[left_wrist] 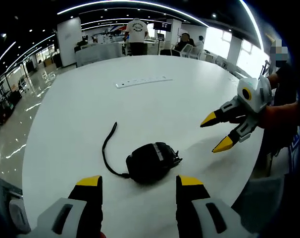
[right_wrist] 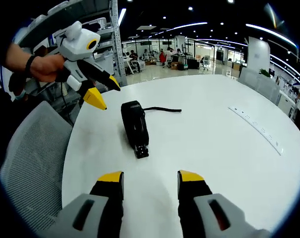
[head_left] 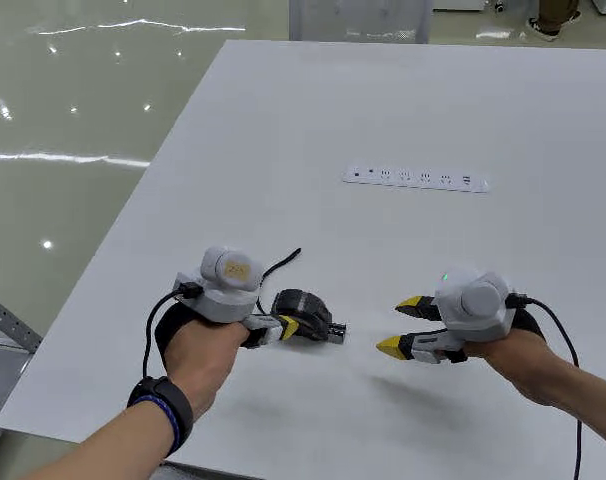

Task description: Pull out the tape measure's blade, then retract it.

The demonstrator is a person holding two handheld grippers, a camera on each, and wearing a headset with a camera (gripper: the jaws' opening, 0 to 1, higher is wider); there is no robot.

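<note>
Visibly, left tool (left_wrist: 140,180) and right tool (right_wrist: 151,176) gape empty.

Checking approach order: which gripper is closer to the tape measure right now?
The left gripper: its open jaws sit just short of the black tape measure. The right gripper, also open, hangs off across a stretch of bare table.

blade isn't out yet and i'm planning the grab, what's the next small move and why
Probably ease the left gripper forward and close its jaws on the tape measure. Both grippers are open, the tape measure lies free on the table just ahead of the left jaws, and its blade end faces the right gripper, which hangs apart from it.
</note>
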